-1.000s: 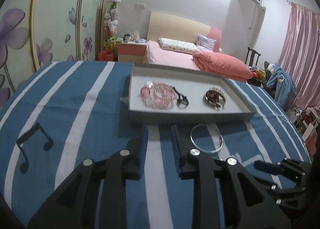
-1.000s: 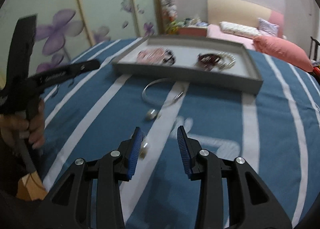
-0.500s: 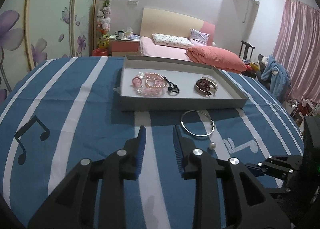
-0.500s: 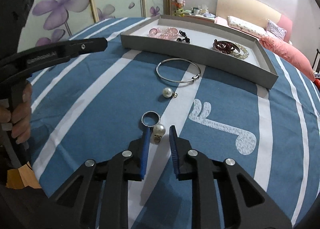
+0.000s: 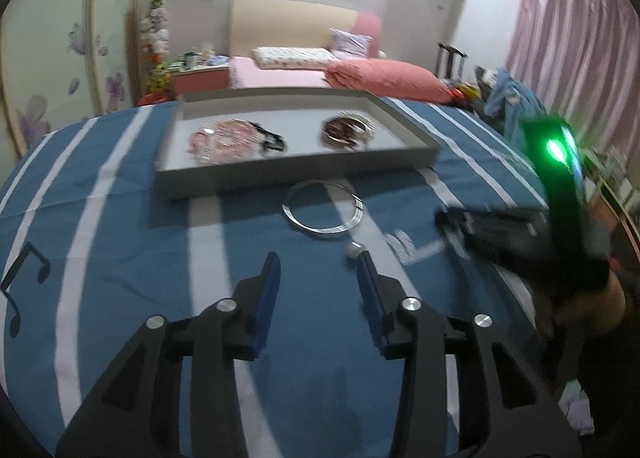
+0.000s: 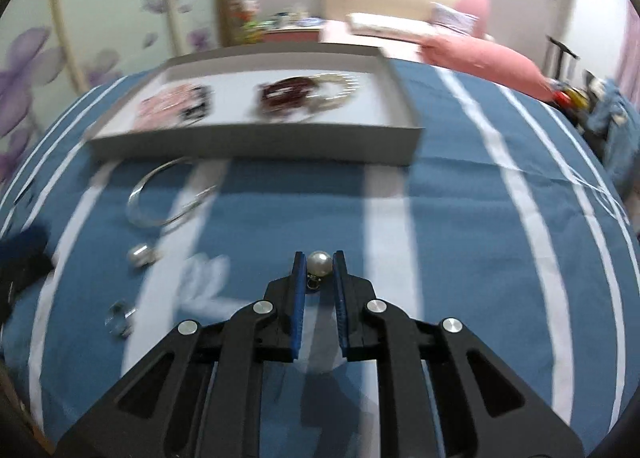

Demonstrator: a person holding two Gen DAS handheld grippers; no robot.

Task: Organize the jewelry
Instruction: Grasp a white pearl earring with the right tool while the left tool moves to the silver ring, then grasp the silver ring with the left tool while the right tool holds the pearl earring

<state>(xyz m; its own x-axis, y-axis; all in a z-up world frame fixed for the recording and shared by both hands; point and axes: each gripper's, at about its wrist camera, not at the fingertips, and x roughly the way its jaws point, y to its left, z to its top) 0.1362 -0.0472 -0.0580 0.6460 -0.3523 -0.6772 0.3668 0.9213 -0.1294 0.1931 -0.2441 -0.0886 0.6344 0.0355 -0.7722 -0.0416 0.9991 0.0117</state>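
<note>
Landmark: grey tray [image 6: 256, 143], lying on the blue striped bench [image 6: 460, 217].

Inside the tray: pink beads [image 5: 224, 139] with a black piece beside them at the left end; dark red bracelet [image 6: 286, 95] touching a pearl bracelet [image 6: 340, 87] toward the right end.

Outside the tray, on the cloth in front of its near wall:
- Silver bangle [image 5: 322, 209], just in front of the wall, lying flat.
- Loose pearl earring [image 5: 354, 250], a little nearer than the bangle, just beyond the tip of one left finger.
- Small ring [image 6: 118, 320], farthest from the tray, lying alone.

Right claw [image 6: 318, 262]: jaws have just been closing and are now clenched on a second pearl earring [image 6: 319, 262], its metal fitting hanging below the pads; it sits well in front of the tray's right half.

Left claw [image 5: 318, 270]: jaws have just been opening; released, nothing between the pads.

Step in hand, as judged: the gripped earring is on its way to the tray.

Next move calls for: lifting clear of the near wall, releasing over a bare patch of the tray floor right of the bracelets. A round pearl may roll, so a low release suits. The left claw seems lined up for the loose earring.
</note>
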